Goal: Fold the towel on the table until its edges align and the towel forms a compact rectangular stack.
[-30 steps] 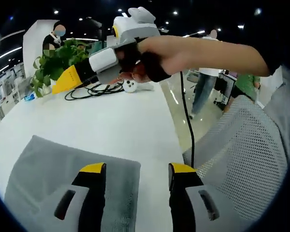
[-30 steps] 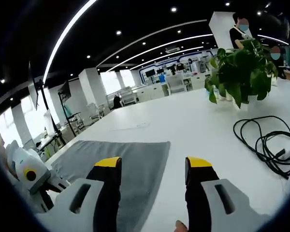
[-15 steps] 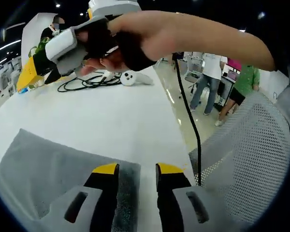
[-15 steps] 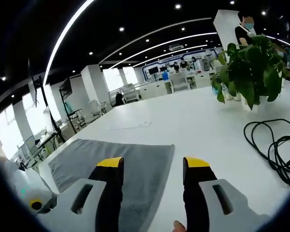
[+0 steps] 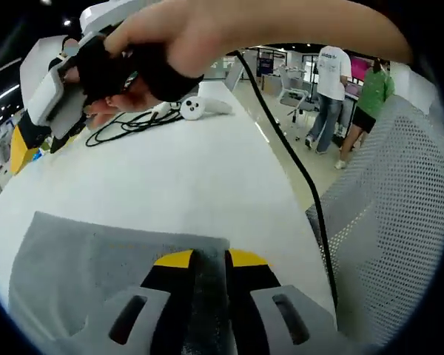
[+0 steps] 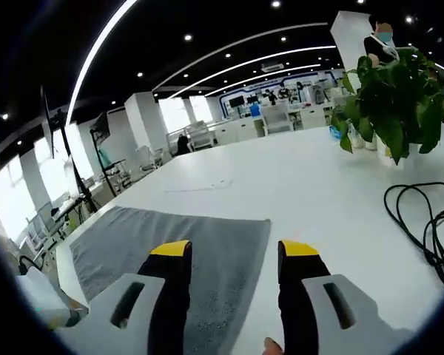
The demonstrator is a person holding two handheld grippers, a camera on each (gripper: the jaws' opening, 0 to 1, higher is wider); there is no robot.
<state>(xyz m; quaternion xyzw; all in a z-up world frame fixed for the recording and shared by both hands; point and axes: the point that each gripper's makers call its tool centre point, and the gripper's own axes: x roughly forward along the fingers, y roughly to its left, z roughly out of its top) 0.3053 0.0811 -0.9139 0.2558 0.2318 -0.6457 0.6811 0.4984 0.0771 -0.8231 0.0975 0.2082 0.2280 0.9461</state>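
My left gripper [image 5: 207, 259] has its jaws pinched nearly together on the near edge of the grey towel [image 5: 96, 255], close to its right-hand corner, with a strip of cloth showing between the yellow tips, so I judge that corner as grasped. My right gripper [image 6: 235, 251] is at the other near corner with its jaws wide apart: they straddle the towel's edge, one tip over the cloth and one over the bare white table [image 6: 303, 177], and nothing is gripped there yet. The towel lies flat, a single spread layer by the look of it, near the table's front edge. So I take this as the start of the first fold, one corner taken and the other waiting. Next I would lower the right jaws onto the edge and close them on the cloth, then lift both corners together and carry them over to meet the far edge squarely. Beyond the towel in the left gripper view my right hand [image 5: 207, 41] crosses the scene; further off lie a coiled black cable [image 6: 429, 229], a white controller [image 5: 196, 109] and a potted plant [image 6: 399, 103], all well apart from the towel.
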